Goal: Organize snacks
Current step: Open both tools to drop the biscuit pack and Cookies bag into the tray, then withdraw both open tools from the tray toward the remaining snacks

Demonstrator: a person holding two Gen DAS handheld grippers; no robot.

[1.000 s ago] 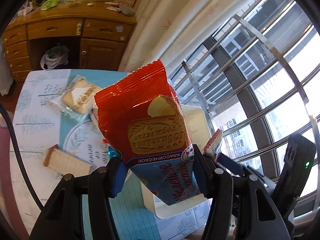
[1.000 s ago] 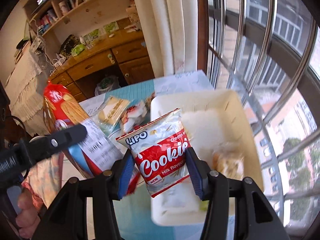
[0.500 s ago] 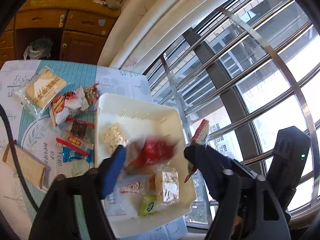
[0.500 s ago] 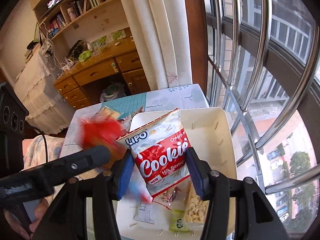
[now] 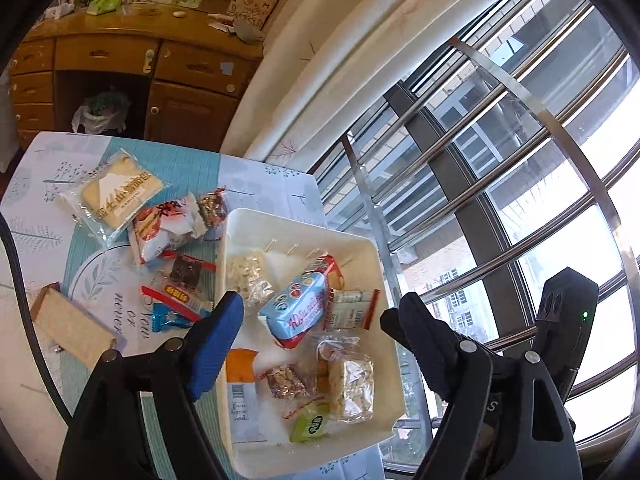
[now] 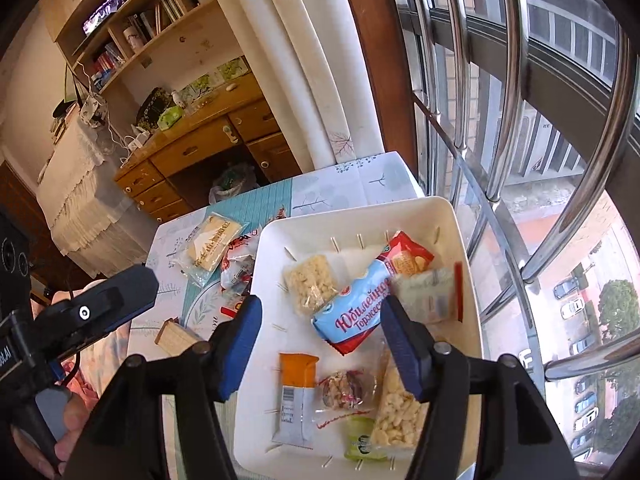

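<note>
**Both claws empty above the white tray**

Your left gripper (image 5: 310,322) stands wide open and holds nothing; its blue pad (image 5: 216,344) hangs over the near left rim of the white tray (image 5: 372,248). Your right gripper (image 6: 318,340) is just as wide and empty, hovering above the tray's middle.

The red-and-blue biscuit pack (image 5: 304,304) that your left claw clamped a second ago now lies inside the tray. Its long axis runs on a diagonal, with the red end pointing toward the tray's far right corner and the blue end toward its near left. In the right wrist view the same pack (image 6: 372,300) lies just ahead of the fingers.

The Lipo cookie bag your right claw held half a second ago is gone from it; a pale packet with a red edge (image 6: 432,296) lies against the biscuit pack on the window side, too blurred to read.

Elsewhere in the tray: a puffed-grain bar (image 6: 310,282) at the far left, an orange-topped wrapper (image 6: 296,396) at the near left, and a nut bar (image 5: 352,380) near the front.

Left of the tray, on the tablecloth (image 5: 48,240), loose snacks remain, among them a bread packet (image 5: 114,196).
</note>
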